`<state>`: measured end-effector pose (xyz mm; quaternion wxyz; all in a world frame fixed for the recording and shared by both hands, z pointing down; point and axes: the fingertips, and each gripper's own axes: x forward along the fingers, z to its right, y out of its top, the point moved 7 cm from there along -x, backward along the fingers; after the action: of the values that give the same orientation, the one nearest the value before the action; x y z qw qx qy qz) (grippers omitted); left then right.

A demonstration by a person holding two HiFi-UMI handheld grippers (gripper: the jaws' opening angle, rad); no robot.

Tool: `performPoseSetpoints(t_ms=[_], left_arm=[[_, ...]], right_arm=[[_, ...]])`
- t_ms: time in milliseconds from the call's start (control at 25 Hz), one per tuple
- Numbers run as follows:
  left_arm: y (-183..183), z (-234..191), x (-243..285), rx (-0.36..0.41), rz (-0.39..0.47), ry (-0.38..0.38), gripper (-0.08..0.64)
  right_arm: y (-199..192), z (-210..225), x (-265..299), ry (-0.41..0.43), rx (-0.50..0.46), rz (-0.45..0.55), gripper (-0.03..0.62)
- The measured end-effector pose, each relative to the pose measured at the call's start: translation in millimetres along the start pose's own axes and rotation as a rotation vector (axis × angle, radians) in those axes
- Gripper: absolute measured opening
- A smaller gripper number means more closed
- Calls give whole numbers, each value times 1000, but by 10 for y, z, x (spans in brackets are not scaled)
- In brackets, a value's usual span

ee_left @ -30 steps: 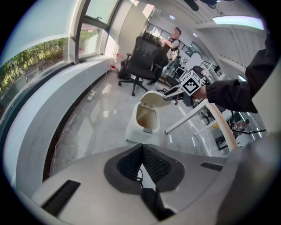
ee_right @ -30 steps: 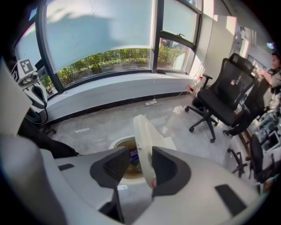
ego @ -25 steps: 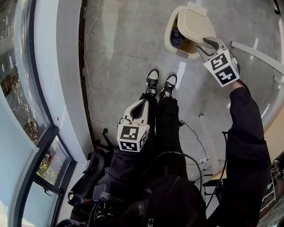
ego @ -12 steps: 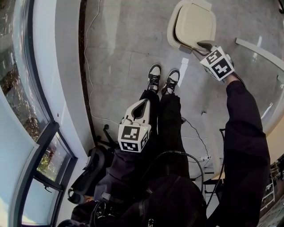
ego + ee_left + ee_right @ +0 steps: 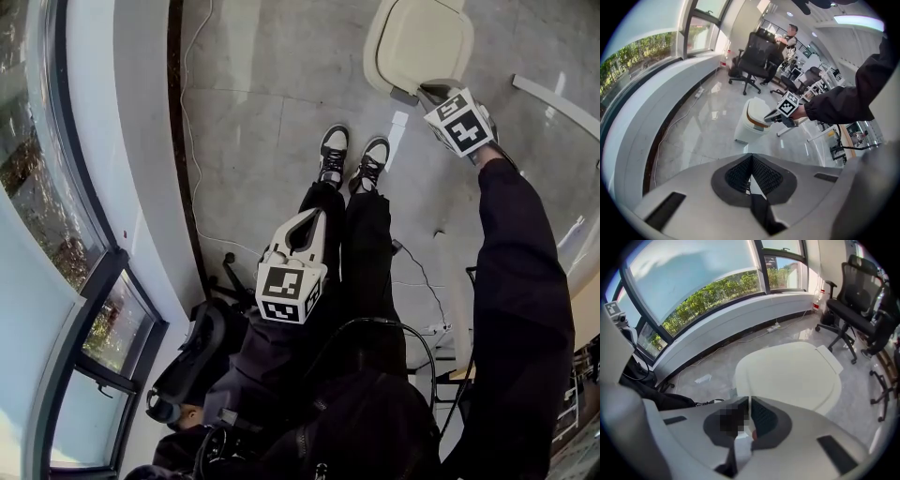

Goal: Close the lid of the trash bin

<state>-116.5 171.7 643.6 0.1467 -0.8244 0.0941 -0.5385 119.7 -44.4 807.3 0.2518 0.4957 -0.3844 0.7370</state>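
Note:
The trash bin's cream lid (image 5: 417, 42) lies flat over the bin, which shows as a white bin (image 5: 751, 125) with a brown band in the left gripper view. My right gripper (image 5: 433, 92) points steeply down at the lid's near edge. Its jaws have just been closing and now stand together with nothing between them. In the right gripper view the lid (image 5: 792, 373) fills the floor just past the right gripper (image 5: 749, 401). My left gripper (image 5: 306, 216) hangs shut and empty over the person's legs, far from the bin; its tips (image 5: 751, 157) meet.
The person's two shoes (image 5: 352, 159) stand just short of the bin. A white cable (image 5: 187, 103) runs along the curved window wall at left. A white bar (image 5: 553, 98) lies right of the bin. Black office chairs (image 5: 752, 61) (image 5: 855, 305) stand beyond it.
The lid went from part open, with the bin's inside showing, to flat down. My right gripper sank with it and its jaws came together. The left gripper barely moved.

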Motion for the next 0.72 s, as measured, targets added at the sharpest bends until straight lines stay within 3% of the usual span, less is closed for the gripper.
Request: performPoseSetpoints(t_ms=[480, 720], left_arm=[[20, -29, 60, -5, -9, -8, 2], [55, -49, 66, -11, -4, -13, 2]], right_arm=[[-92, 5, 260, -54, 67, -64, 8], [-97, -34, 325, -82, 53, -83, 6]])
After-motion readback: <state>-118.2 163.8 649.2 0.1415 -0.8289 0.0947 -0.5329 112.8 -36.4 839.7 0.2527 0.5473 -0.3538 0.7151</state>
